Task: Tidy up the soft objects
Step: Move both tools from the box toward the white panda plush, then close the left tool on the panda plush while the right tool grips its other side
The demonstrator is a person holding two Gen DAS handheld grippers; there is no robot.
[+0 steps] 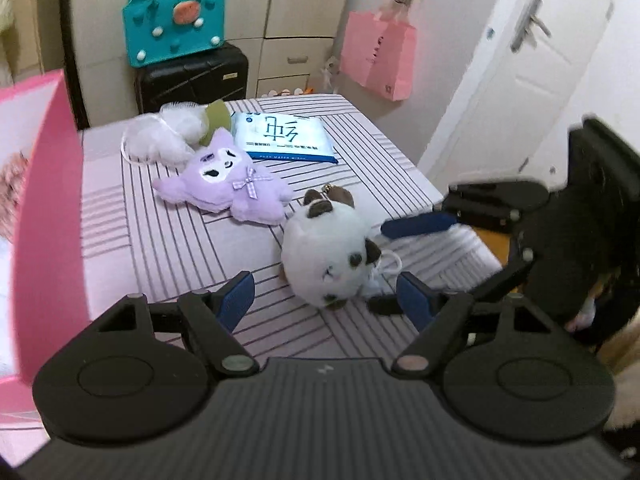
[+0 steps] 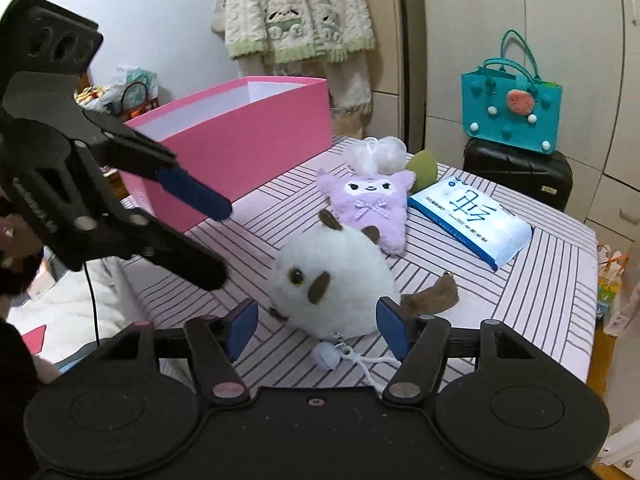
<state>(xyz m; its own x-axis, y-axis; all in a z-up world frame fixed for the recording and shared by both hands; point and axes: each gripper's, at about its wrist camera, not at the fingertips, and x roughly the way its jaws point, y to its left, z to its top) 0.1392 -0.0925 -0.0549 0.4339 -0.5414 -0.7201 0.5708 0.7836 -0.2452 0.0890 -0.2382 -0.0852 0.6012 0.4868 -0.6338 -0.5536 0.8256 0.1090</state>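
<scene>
A home bedroom, by its looks: pale wardrobe doors (image 2: 520, 40) behind; a fleecy robe (image 2: 300, 12) hanging; a black suitcase (image 1: 192, 76) under a teal bag (image 1: 174, 28); a white door (image 1: 532, 80); plush toys (image 1: 228, 184) on a striped cloth (image 1: 160, 248).

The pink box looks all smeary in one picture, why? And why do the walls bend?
In the left wrist view the pink box is close to the lens and blurred by motion, as is the door. In the right wrist view the box looks sharp. The fisheye lens bends the cupboard edges in both views.
</scene>
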